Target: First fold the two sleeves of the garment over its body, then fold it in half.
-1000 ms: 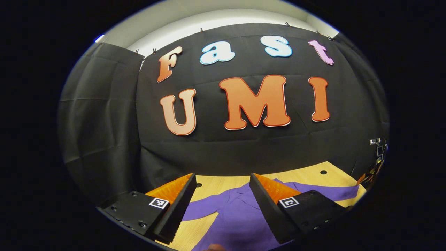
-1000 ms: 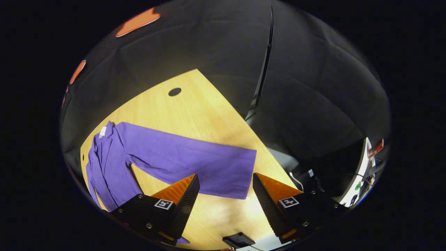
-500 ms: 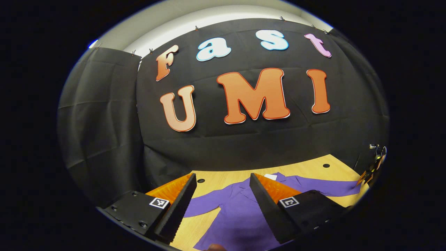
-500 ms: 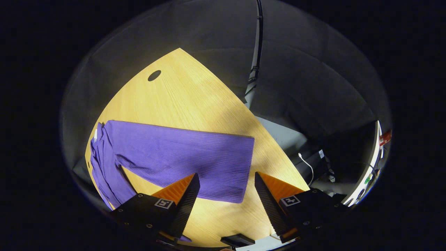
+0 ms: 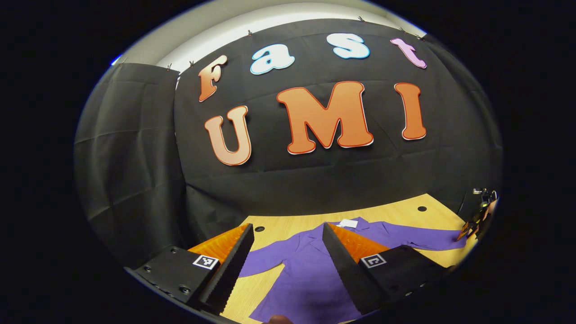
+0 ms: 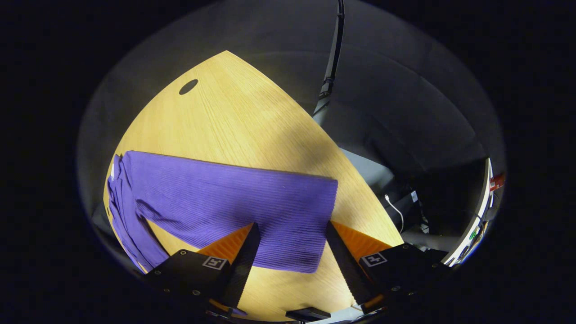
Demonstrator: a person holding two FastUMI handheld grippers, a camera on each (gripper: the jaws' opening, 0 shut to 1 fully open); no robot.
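1. Left gripper view: our left gripper [image 5: 285, 238] has its fingers spread apart, nothing between them. It hangs above the near part of the worktop [image 5: 396, 211], pointed at the booth's black cloth wall [image 5: 135, 157].
2. Purple garment [image 5: 310, 270] lies flat on the worktop under and ahead of the left gripper. Collar with a white tag [image 5: 348, 222] is at the far end.
3. One sleeve [image 5: 265, 261] runs out to the left, passing behind the left finger. The other sleeve [image 5: 418, 238] runs out to the right toward the worktop's edge. Neither is folded over the body.
4. Far right in that view we see the other gripper [image 5: 479, 216] at the edge, too small to read.
5. Right gripper view: our right gripper [image 6: 290, 243] is also spread apart and holds nothing. It hangs over the cuff end of the long sleeve [image 6: 234, 207], with the cuff edge between the two fingers in the picture; we cannot tell if they touch the cloth.
6. That sleeve lies flat across the worktop [image 6: 234, 117]; the garment's body [image 6: 130, 229] is bunched at the far left.
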